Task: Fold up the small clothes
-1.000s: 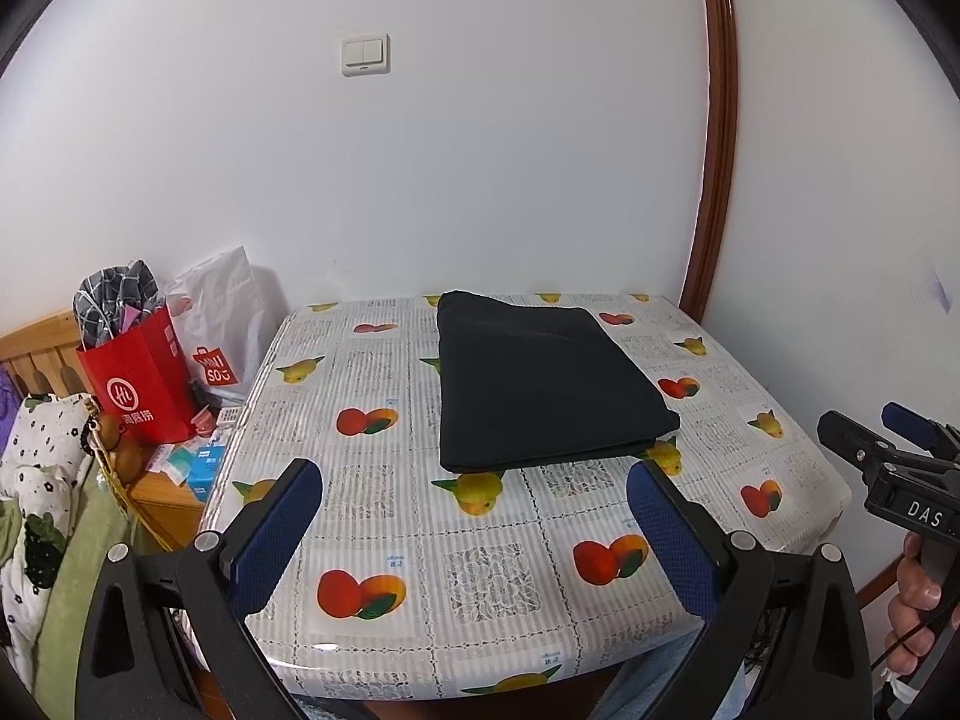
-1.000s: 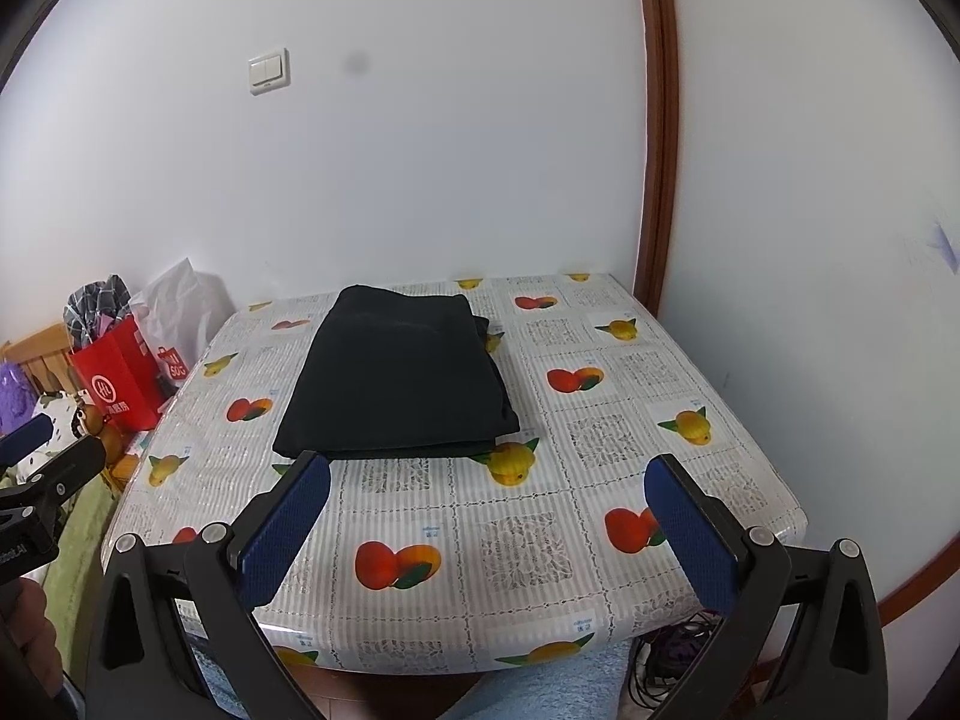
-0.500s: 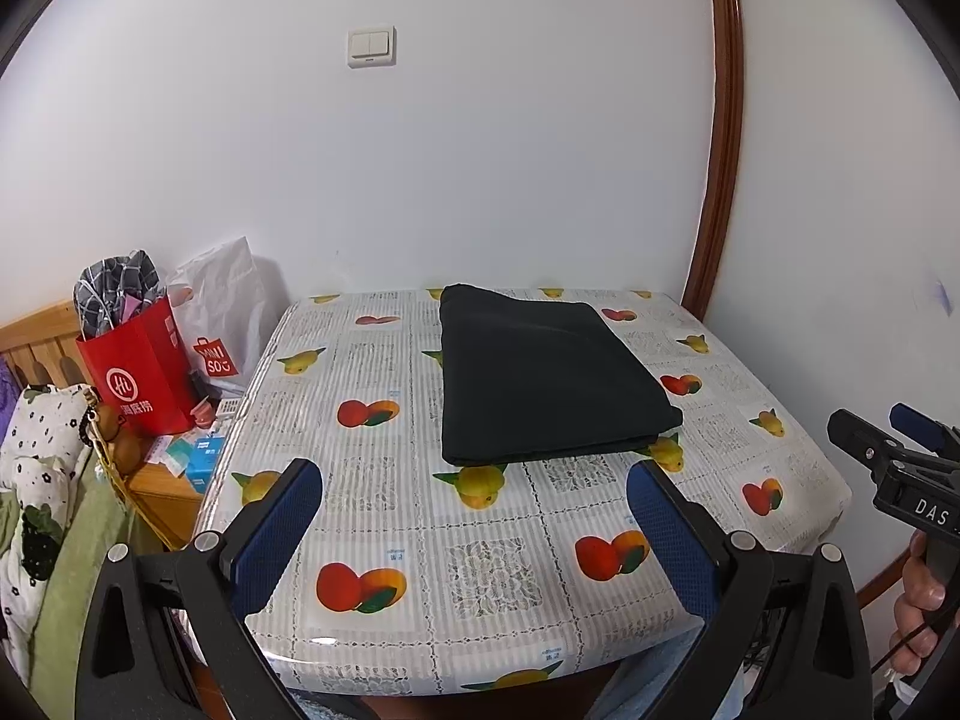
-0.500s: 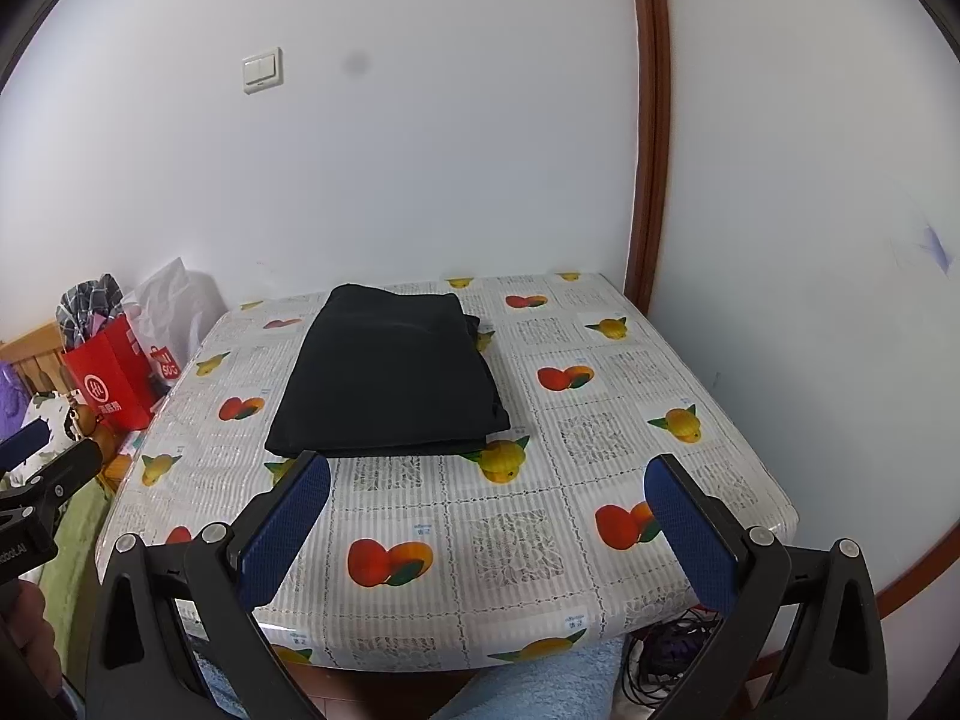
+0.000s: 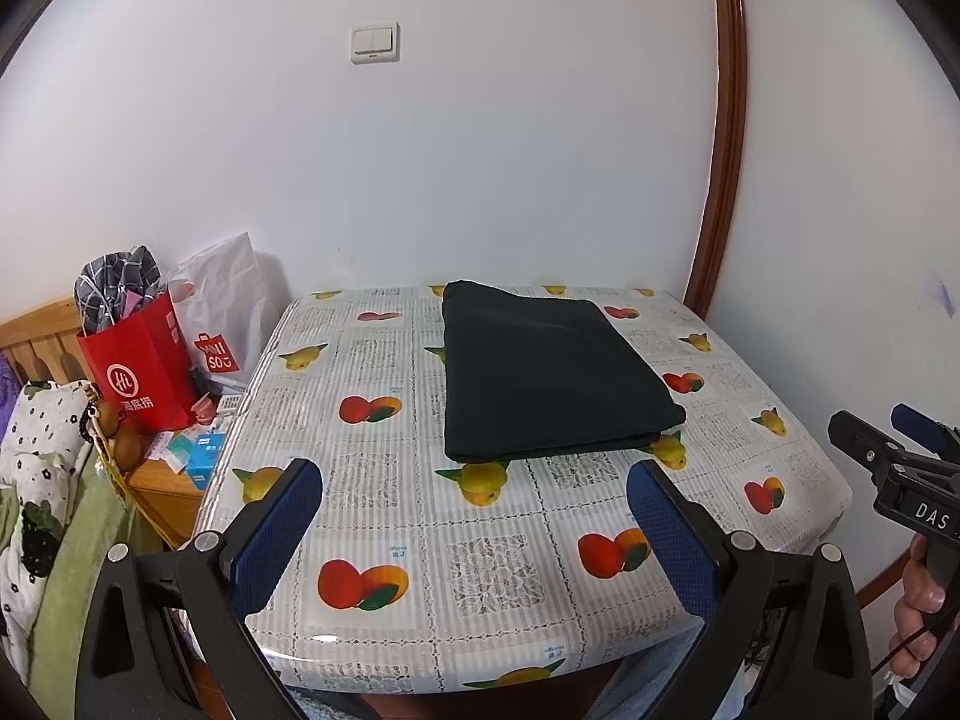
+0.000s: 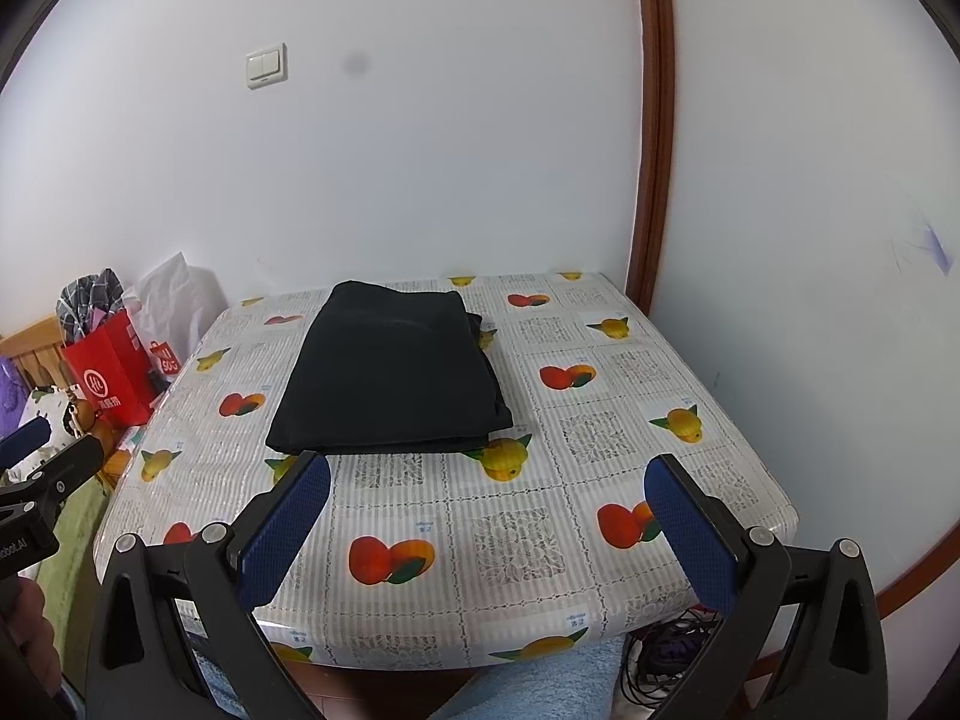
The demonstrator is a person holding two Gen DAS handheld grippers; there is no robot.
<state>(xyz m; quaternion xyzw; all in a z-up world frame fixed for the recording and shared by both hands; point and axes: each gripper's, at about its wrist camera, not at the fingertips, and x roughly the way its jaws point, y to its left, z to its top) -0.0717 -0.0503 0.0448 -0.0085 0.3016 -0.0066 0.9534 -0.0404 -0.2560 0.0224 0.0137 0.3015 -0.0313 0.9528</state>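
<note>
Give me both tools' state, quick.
Left tool: open, holding nothing, short of the folded black garment.
Right tool: open, holding nothing.

red bag [image 5: 139, 363] | white bag [image 5: 225, 300] | light switch [image 5: 374, 43] | fruit-print tablecloth [image 5: 384, 516]

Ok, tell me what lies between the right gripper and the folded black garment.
Only bare fruit-print tablecloth separates the open right gripper from the black garment, seen in the right wrist view.
</note>
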